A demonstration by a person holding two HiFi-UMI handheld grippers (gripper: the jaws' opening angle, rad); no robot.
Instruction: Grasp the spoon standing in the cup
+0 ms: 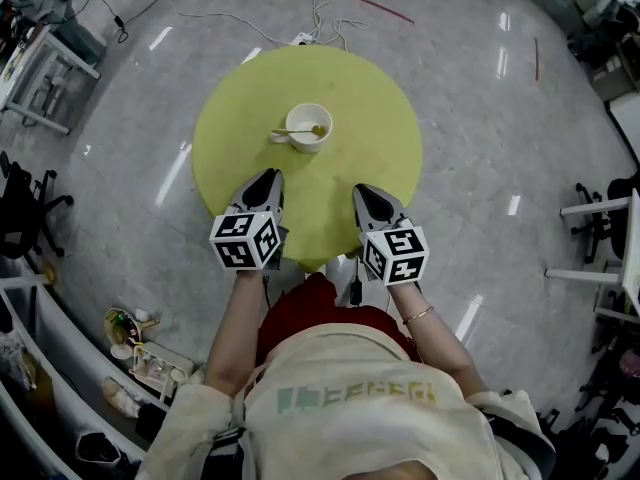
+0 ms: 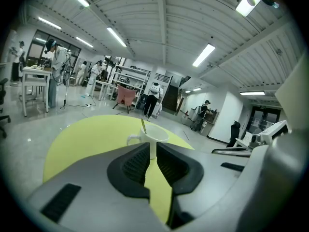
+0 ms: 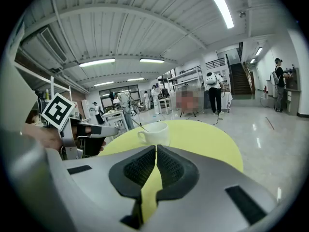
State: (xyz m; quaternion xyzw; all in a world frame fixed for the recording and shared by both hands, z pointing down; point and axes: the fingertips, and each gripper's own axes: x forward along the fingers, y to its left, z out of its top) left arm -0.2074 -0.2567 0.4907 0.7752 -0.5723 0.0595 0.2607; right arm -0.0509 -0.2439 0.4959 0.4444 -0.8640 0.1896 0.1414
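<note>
A white cup stands near the middle of the round yellow-green table. A spoon leans in it, with its handle over the rim to the left. Both grippers hover over the table's near edge, short of the cup. My left gripper points at the cup from the near left, jaws together and empty. My right gripper does the same from the near right. In the left gripper view the cup and spoon handle sit straight ahead of the left gripper. The right gripper faces the cup too.
Cables and a power strip lie on the grey floor beyond the table. Desks and office chairs stand at the left, more furniture at the right. People stand far back. The left gripper shows at the right gripper view's left.
</note>
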